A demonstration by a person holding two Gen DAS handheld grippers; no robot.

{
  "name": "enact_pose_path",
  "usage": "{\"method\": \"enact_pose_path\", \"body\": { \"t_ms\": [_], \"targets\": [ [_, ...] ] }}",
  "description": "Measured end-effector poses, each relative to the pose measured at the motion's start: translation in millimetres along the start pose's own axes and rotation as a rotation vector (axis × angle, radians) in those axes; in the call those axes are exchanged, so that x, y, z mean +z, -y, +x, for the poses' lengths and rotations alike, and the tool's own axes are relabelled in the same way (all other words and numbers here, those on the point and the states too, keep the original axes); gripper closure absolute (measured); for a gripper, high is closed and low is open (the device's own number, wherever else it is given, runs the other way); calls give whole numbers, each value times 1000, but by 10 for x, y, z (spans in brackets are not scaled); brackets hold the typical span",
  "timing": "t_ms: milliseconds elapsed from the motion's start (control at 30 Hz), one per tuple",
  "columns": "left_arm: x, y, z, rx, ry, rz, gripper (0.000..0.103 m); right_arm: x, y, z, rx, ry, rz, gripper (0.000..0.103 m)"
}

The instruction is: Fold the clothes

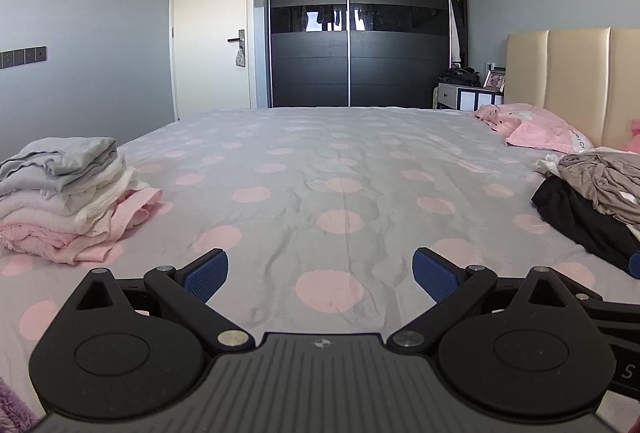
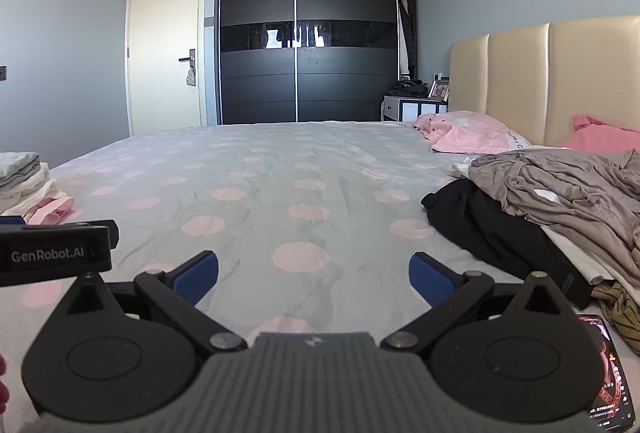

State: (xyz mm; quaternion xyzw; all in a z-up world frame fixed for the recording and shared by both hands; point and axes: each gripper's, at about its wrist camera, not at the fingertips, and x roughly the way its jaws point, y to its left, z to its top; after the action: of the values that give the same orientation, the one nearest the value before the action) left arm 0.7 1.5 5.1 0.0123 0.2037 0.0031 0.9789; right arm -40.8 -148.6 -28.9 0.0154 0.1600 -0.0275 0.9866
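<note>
A stack of folded clothes [image 1: 60,193], grey on top, white and pink below, sits on the bed at the left; its edge also shows in the right wrist view [image 2: 28,189]. A loose pile of unfolded clothes [image 2: 560,201], a taupe garment over a black one, lies at the right and shows in the left wrist view too [image 1: 592,197]. My left gripper [image 1: 320,275] is open and empty, low over the bedsheet. My right gripper [image 2: 314,275] is open and empty beside it, left of the loose pile.
The bed [image 1: 320,169] has a grey sheet with pink dots. A pink pillow [image 2: 472,137] lies by the beige headboard [image 2: 540,81]. A phone [image 2: 608,373] lies on the bed at the lower right. A dark wardrobe [image 1: 356,13] and a door stand beyond.
</note>
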Motion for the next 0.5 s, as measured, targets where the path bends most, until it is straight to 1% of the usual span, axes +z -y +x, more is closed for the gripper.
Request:
{"method": "enact_pose_path", "body": {
  "t_ms": [200, 500],
  "targets": [
    [33, -20, -18, 8, 5, -27, 2, -11, 5, 3, -3, -8, 2, 1],
    [65, -30, -41, 6, 27, -25, 2, -27, 14, 8, -7, -18, 7, 1]
  ]
}}
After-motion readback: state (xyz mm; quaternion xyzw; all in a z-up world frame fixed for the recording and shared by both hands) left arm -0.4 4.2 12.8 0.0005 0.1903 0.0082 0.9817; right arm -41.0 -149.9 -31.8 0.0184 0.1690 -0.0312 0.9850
